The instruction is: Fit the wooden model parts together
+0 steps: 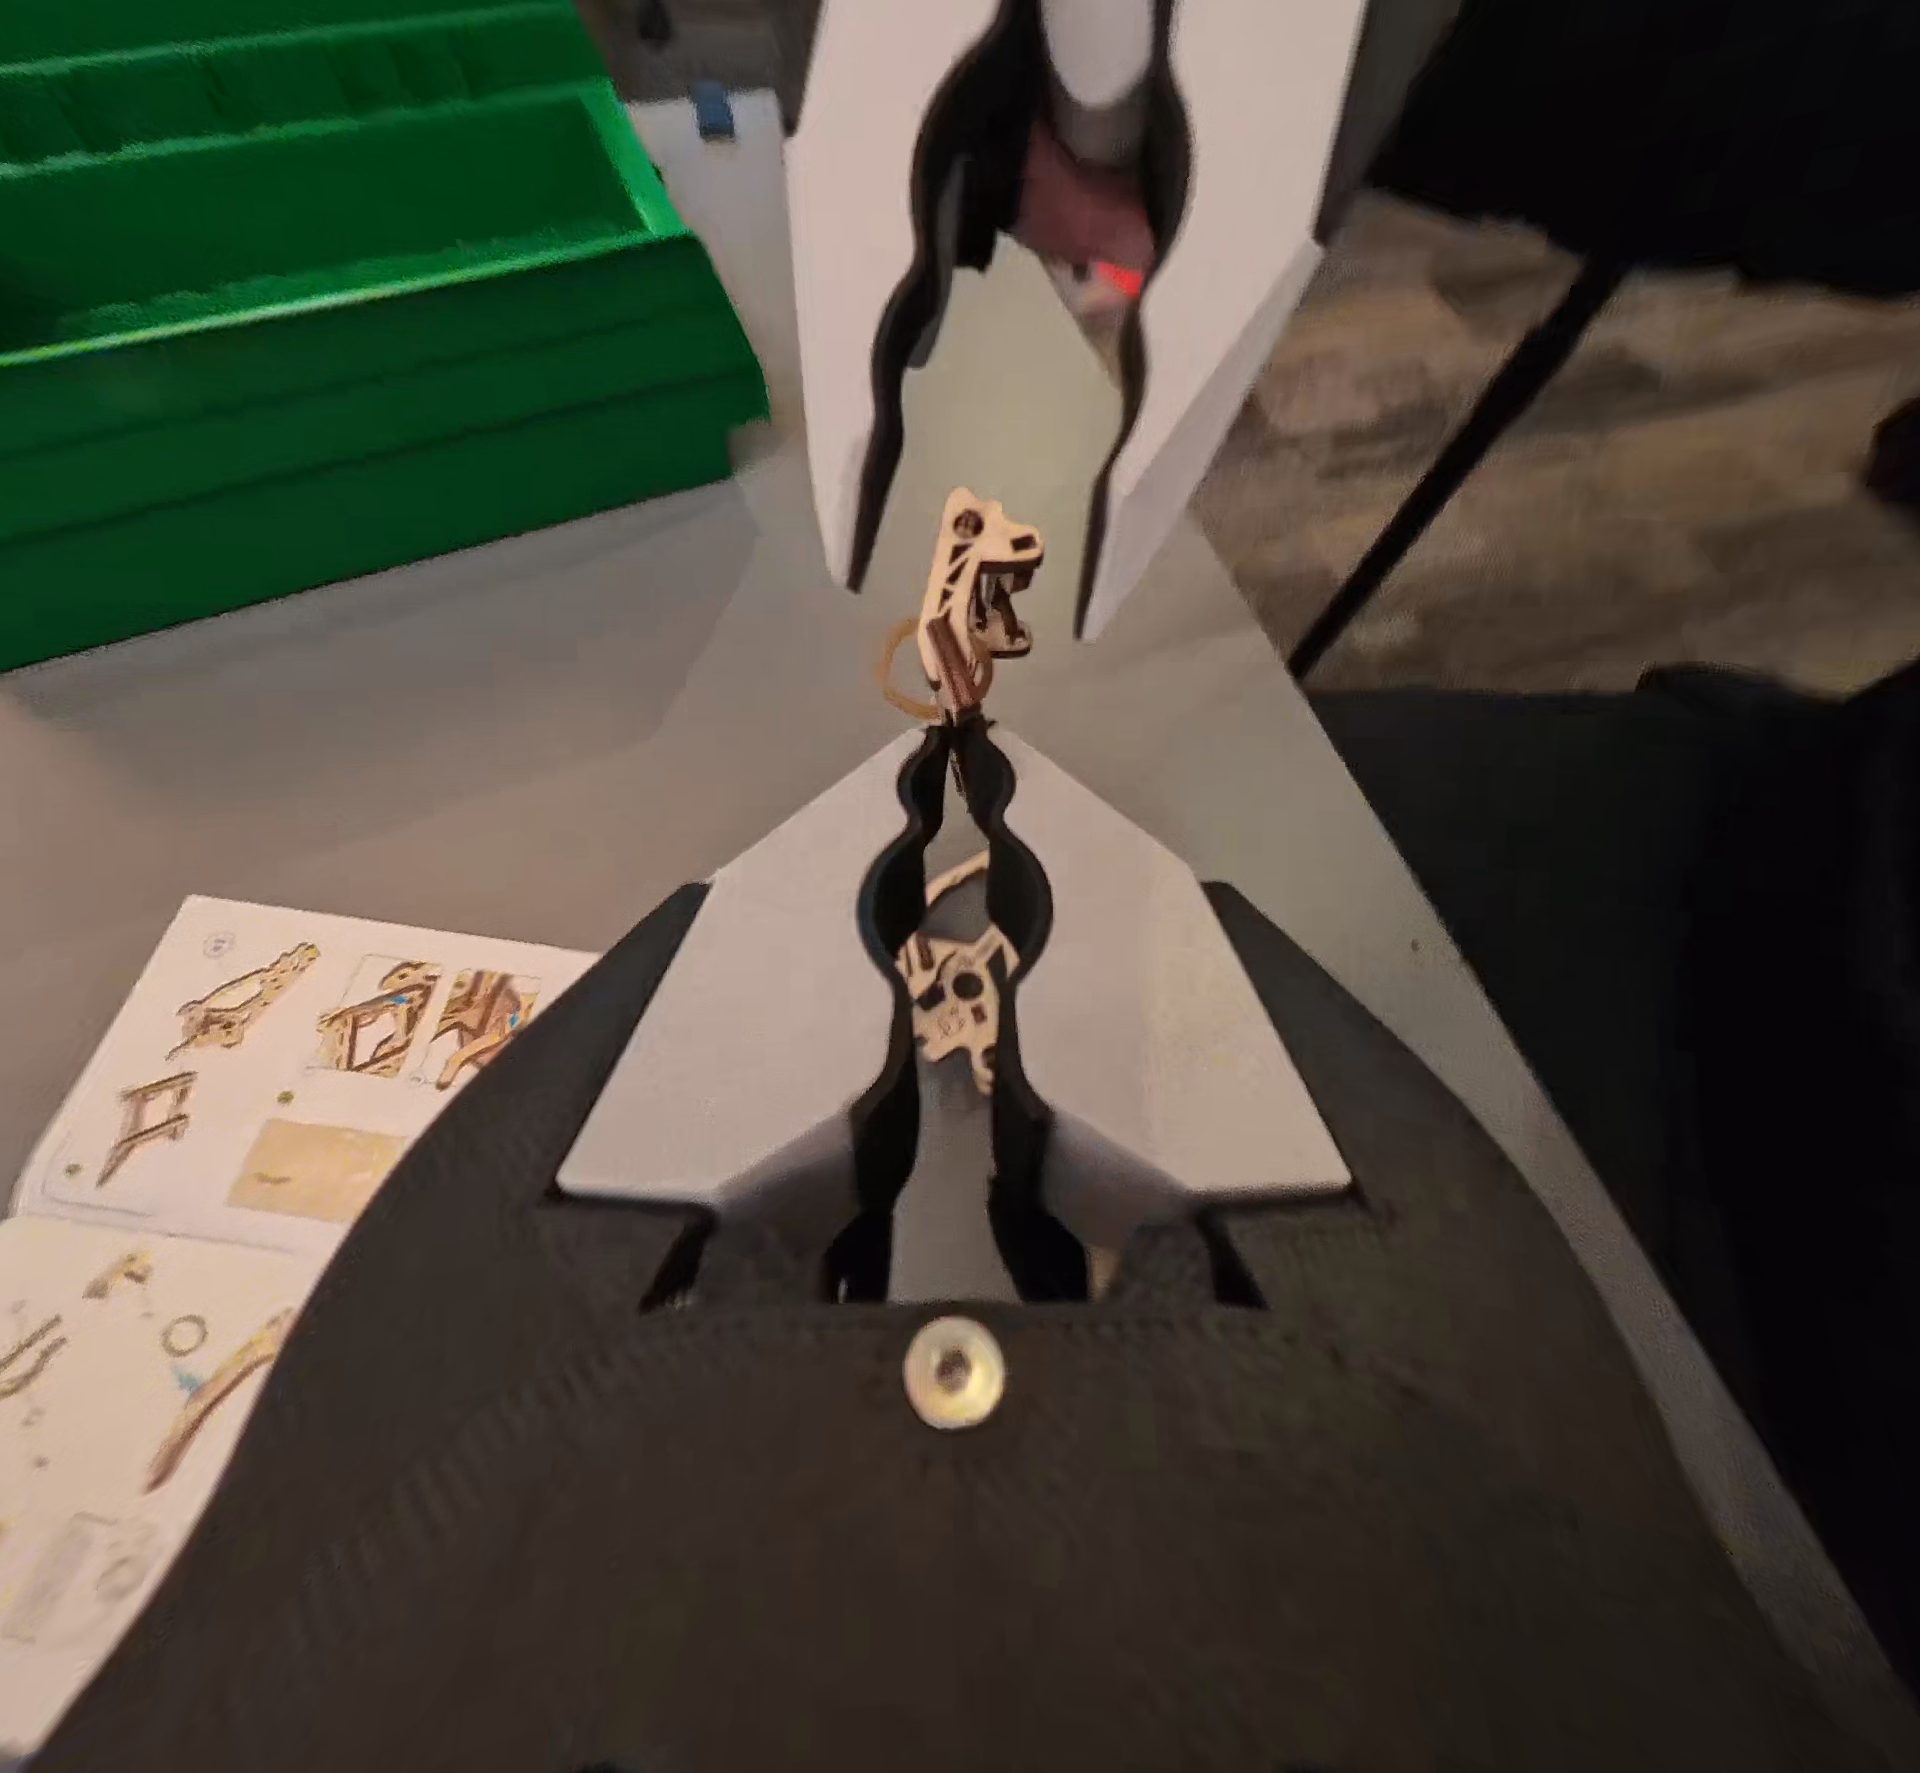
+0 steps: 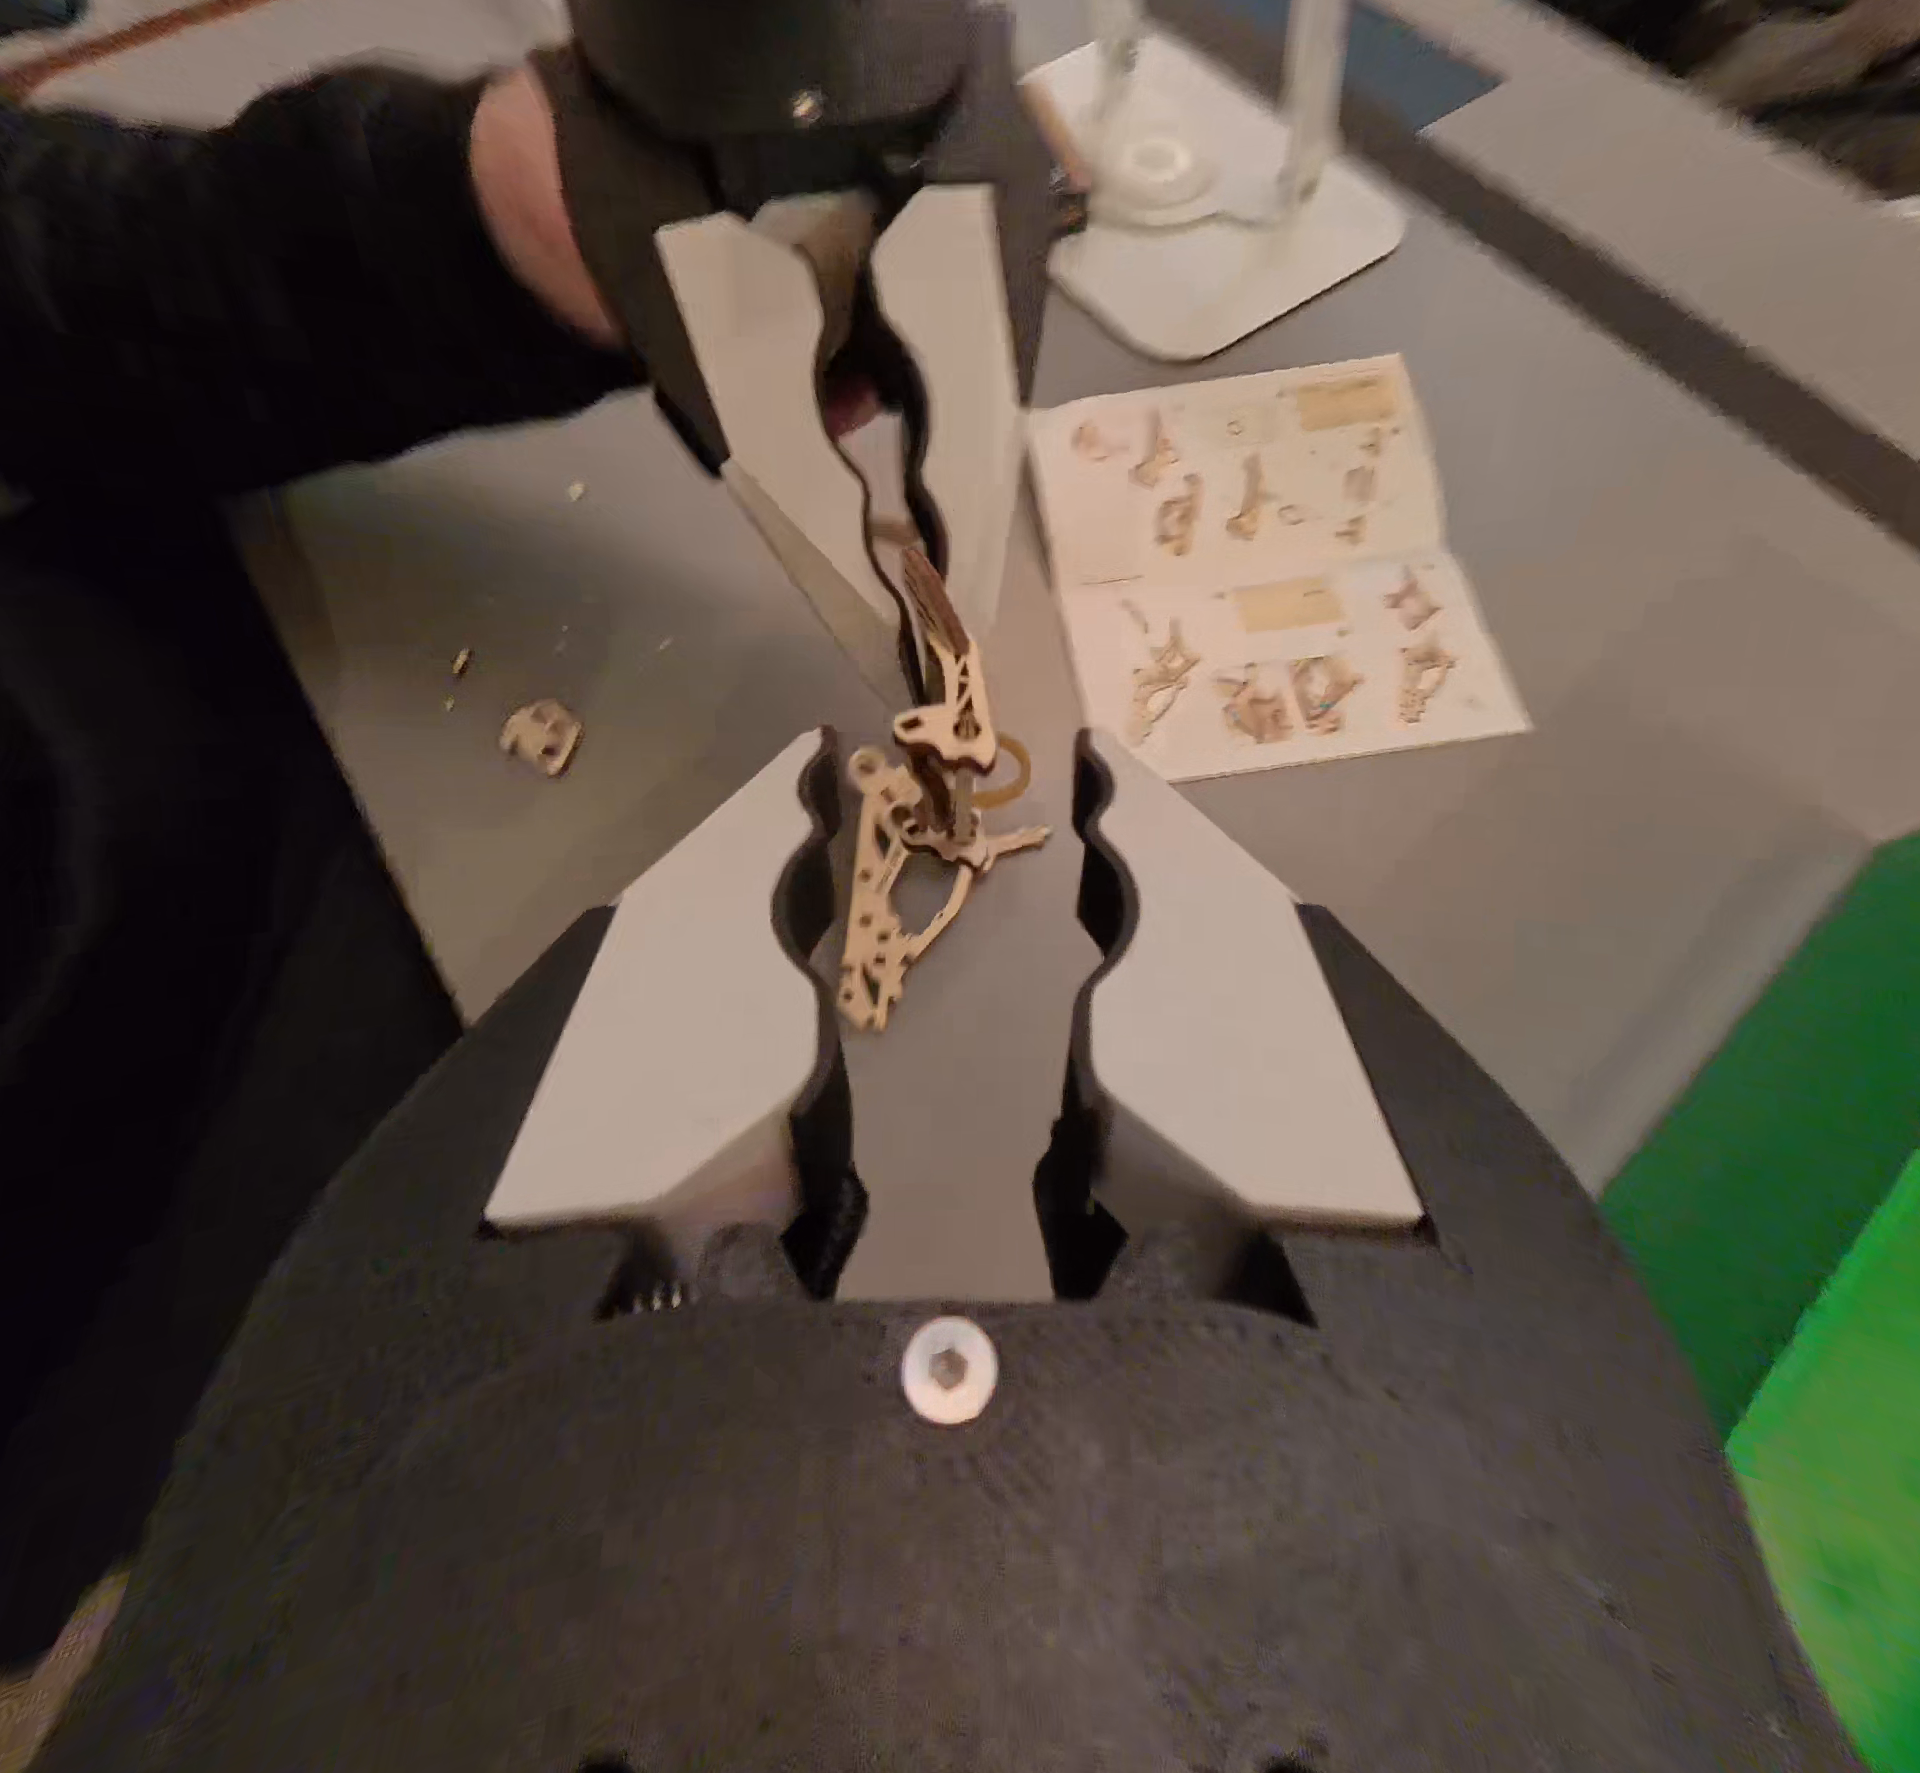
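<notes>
My left gripper (image 1: pixel 951 736) is shut on a small wooden dinosaur model (image 1: pixel 982 580) and holds it above the grey table (image 1: pixel 468 767). The toothed head sticks up past the fingertips, and a tan ring (image 1: pixel 902 674) hangs at its neck. My right gripper (image 1: pixel 971 606) comes from the far side, open, with one fingertip on each side of the head. In the right wrist view my right gripper (image 2: pixel 951 747) is open around the model (image 2: pixel 894 882), whose flat body lies close to the left finger. The left gripper (image 2: pixel 925 674) pinches it from above.
A loose wooden piece (image 2: pixel 540 736) and small wood crumbs lie on the table at left. A folded instruction sheet (image 2: pixel 1268 560) lies at right. A green bin (image 1: pixel 312 269) stands at the left gripper's far left. A white stand (image 2: pixel 1226 248) stands at the back. The table edge (image 1: pixel 1382 840) is close. Only a small space, under 4 cm, lies between the two pairs of fingers. From either gripper's tips it is about 20 cm to the loose wooden piece (image 2: pixel 540 736).
</notes>
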Tool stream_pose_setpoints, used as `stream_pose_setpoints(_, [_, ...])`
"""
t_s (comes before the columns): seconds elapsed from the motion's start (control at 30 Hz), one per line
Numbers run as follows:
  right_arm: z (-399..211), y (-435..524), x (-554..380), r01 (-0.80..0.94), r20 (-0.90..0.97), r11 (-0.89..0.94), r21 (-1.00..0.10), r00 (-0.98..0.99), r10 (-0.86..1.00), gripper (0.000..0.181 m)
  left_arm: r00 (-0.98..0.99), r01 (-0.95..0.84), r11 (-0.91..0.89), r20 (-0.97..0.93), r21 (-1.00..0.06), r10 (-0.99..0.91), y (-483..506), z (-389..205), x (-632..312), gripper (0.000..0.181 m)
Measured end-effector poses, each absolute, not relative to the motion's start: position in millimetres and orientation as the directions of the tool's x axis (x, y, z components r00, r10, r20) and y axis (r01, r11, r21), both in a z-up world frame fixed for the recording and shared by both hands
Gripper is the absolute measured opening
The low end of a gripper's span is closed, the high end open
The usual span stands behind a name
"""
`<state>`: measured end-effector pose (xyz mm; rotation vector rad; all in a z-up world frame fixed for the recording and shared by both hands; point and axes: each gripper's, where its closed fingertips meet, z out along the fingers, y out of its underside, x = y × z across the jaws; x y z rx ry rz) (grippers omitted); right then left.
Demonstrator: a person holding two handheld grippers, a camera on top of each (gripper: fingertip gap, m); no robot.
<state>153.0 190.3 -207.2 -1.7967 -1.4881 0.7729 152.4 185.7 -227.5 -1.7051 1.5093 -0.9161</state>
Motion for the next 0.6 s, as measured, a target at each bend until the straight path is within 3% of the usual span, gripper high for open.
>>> stream_pose_setpoints(0.13, [-231.2, 190.8, 155.8, 0.728, -0.046, -0.1, -0.679, 0.093, 0.995, 0.016, 0.042, -0.655, -0.046, 0.024, -0.754, -0.999, 188.1, -242.1, 148.8, 0.002])
stream_pose_setpoints(0.37, [-242.5, 198.1, 150.9, 0.687, -0.136, -0.18, -0.704, 0.119, 0.984, 0.015, 0.041, -0.676, -0.074, 0.063, -0.733, -0.997, 196.8, -252.2, 144.1, 0.002])
stream_pose_setpoints(0.47, [-249.1, 203.7, 150.5, 0.61, -0.227, -0.295, -0.736, 0.189, 0.955, 0.015, 0.159, -0.635, -0.172, 0.091, -0.753, -0.983, 210.2, -251.8, 136.1, 0.032])
stream_pose_setpoints(0.6, [-262.6, 208.7, 148.2, 0.463, -0.386, -0.472, -0.75, 0.273, 0.881, 0.015, 0.266, -0.612, -0.303, 0.17, -0.731, -0.949, 196.9, -271.9, 109.2, 0.058])
